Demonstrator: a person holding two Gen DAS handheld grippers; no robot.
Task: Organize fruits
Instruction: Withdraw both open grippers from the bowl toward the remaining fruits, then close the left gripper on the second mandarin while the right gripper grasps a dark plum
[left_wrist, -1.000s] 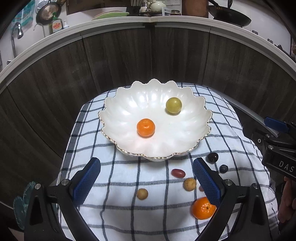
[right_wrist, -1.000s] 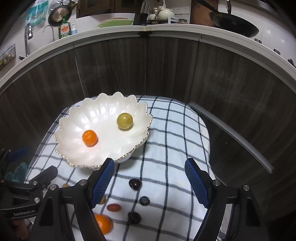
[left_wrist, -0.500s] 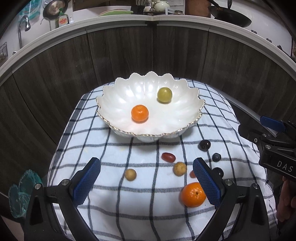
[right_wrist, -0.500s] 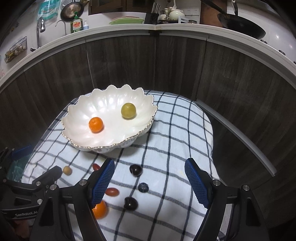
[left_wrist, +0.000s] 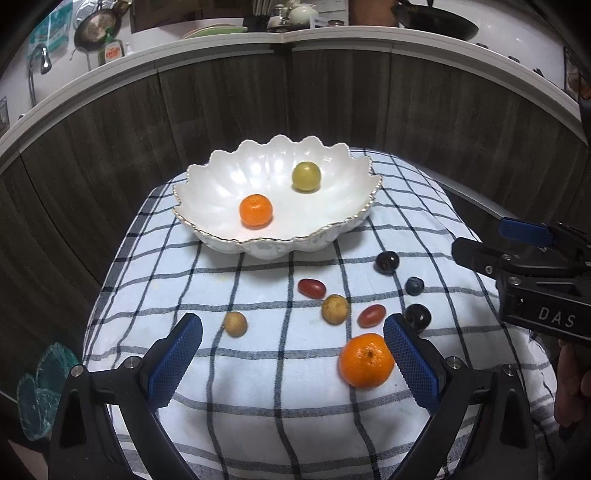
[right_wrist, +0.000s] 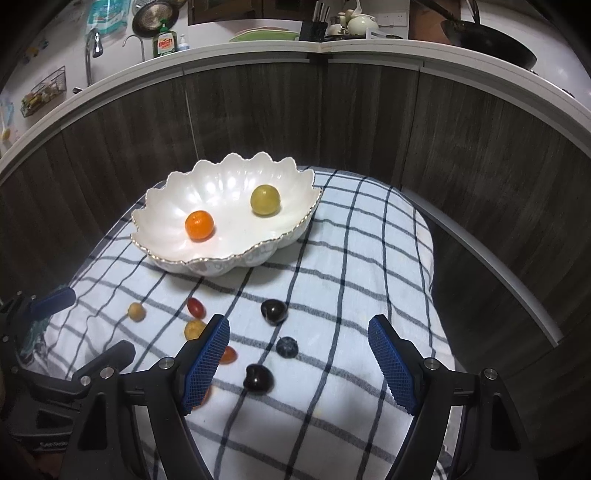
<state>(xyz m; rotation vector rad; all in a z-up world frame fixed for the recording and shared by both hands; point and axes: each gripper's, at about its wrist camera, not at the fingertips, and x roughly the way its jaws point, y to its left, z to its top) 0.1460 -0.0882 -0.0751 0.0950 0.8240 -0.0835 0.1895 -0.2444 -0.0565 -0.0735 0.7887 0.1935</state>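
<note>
- Left tongs (left_wrist: 291, 354) apart, empty; big orange (left_wrist: 366, 360) just inside right pad, likely next pick.
- Right tongs (right_wrist: 299, 354) apart, over dark fruits.
- Bowl (left_wrist: 207, 184) ahead holds two.

We see a white scalloped bowl (left_wrist: 207, 192) with a gold-edged rim standing on the checked cloth (left_wrist: 258, 406); inside it rest a small orange mandarin (left_wrist: 255, 211) and, apart from it toward the far side, a yellow-green round fruit (left_wrist: 306, 176). On the cloth in front of the bowl lie the loose fruits, none touching: a larger mandarin (left_wrist: 366, 360) nearest us, two red grape tomatoes (left_wrist: 311, 288) (left_wrist: 371, 316), two tan round fruits (left_wrist: 335, 309) (left_wrist: 235, 324), two dark glossy cherries (left_wrist: 387, 262) (left_wrist: 417, 316), and between those a blueberry (left_wrist: 414, 286).
</note>
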